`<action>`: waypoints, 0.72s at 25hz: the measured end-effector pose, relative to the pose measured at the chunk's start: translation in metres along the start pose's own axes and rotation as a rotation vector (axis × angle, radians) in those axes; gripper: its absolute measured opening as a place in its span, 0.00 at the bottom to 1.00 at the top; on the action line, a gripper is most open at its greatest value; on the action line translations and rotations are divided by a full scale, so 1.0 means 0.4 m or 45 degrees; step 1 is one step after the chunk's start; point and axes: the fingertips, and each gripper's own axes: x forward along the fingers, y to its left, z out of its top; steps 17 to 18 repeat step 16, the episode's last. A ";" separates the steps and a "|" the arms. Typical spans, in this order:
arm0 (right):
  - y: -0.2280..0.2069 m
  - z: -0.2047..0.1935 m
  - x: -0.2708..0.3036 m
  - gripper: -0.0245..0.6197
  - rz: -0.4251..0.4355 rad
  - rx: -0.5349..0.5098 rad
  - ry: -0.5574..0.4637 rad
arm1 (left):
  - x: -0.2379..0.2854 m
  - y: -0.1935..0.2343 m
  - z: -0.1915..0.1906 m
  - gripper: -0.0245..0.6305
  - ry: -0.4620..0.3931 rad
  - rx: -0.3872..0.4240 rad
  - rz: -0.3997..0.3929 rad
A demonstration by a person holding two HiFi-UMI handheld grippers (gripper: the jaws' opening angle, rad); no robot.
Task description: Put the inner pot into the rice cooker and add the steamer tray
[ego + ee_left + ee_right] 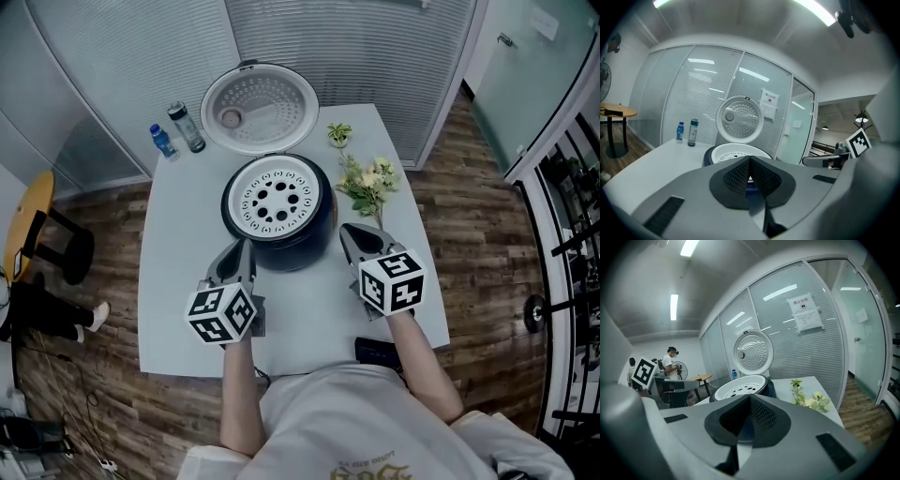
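The rice cooker (pixel 311 246), dark-bodied and round, stands near the middle of the pale bench (pixel 173 291) with its lid (pixel 260 108) swung up and open behind it, the dimpled inner face of the lid showing. The white steamer tray (pixel 277 202), pierced with a ring of holes, sits in the cooker's mouth and fills it rim to rim, so the inner pot beneath cannot be seen. The person stands at the near edge of the bench with both arms out. The left tool (pixel 246 246) is held just short of the cooker's near left side, its jaws pressed together with nothing between them. The right tool (pixel 345 229) is held just off the cooker's near right side, its jaws likewise closed and empty. Neither touches the cooker. At the far left corner of the bench stand two bottles, a small blue one (pixel 161 141) and a taller dark one (pixel 187 127), side by side. A spray of pale flowers (pixel 370 178) lies to the right of the cooker. A flat black object (pixel 378 352) lies at the near edge of the bench, by the person's right forearm.
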 end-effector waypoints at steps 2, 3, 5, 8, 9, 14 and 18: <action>-0.002 0.000 -0.001 0.06 -0.005 0.000 -0.001 | -0.002 0.002 0.001 0.05 -0.003 0.002 0.006; -0.001 0.001 0.000 0.06 -0.006 0.000 -0.001 | -0.004 0.006 0.002 0.05 -0.007 0.002 0.015; 0.000 0.000 0.003 0.06 -0.008 -0.004 0.003 | -0.007 0.019 0.003 0.05 -0.014 0.001 0.038; -0.001 -0.001 0.005 0.06 -0.008 -0.009 0.011 | -0.009 0.028 0.000 0.05 -0.015 -0.009 0.049; -0.001 -0.002 0.005 0.06 -0.008 -0.010 0.013 | -0.010 0.027 0.000 0.05 -0.013 -0.012 0.046; 0.000 -0.001 0.004 0.06 -0.012 -0.006 0.014 | -0.013 0.024 -0.003 0.05 -0.002 -0.008 0.030; 0.002 -0.003 0.005 0.06 -0.014 -0.005 0.015 | -0.014 0.024 -0.007 0.05 0.002 -0.007 0.025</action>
